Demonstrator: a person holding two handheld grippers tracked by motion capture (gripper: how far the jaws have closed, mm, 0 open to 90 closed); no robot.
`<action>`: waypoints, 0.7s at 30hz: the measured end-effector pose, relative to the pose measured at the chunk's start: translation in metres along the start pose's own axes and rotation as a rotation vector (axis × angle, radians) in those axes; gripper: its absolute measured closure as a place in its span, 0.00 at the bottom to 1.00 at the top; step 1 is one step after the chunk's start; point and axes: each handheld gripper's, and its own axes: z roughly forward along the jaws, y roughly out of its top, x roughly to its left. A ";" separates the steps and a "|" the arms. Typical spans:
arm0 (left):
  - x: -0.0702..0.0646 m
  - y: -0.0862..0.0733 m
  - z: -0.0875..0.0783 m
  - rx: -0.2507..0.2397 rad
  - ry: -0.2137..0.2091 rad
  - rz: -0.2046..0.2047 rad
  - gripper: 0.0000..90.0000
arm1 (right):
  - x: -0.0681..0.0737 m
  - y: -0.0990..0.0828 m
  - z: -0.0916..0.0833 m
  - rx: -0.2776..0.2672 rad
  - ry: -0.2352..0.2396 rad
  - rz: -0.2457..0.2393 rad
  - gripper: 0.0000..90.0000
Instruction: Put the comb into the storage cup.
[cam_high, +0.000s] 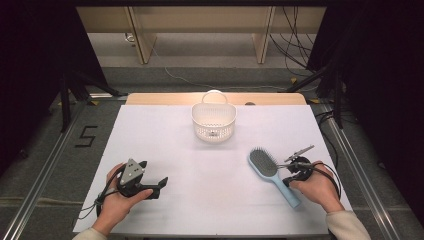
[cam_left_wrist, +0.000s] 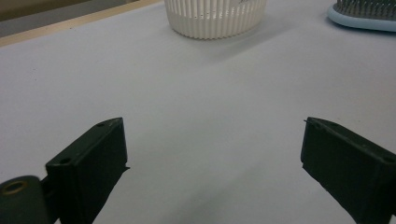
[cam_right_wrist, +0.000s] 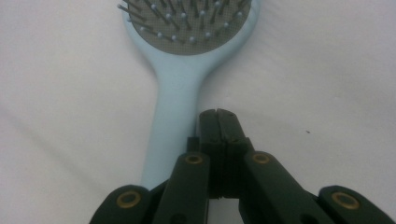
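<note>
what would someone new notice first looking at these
Probably the light blue hairbrush lying bristles up on the white table, beside the right gripper, whose jaws are closed next to its handle. Then the white slatted basket at the far middle, and the left gripper with jaws wide apart over bare table.

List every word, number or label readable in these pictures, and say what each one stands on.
"5": a dark numeral marked on the grey floor to the left of the table, seen in the high view.
No print can be read on the white basket, the blue hairbrush, or either tool.
</note>
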 end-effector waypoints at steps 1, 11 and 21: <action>0.000 0.000 0.000 -0.001 -0.001 0.000 0.08 | 0.000 -0.001 0.000 -0.005 0.000 0.005 1.00; 0.000 0.000 0.000 -0.004 0.000 -0.002 0.08 | -0.001 -0.004 -0.001 -0.036 -0.005 0.010 1.00; 0.001 0.000 0.000 -0.005 0.000 -0.004 0.08 | -0.003 -0.010 -0.011 -0.150 -0.035 0.031 0.92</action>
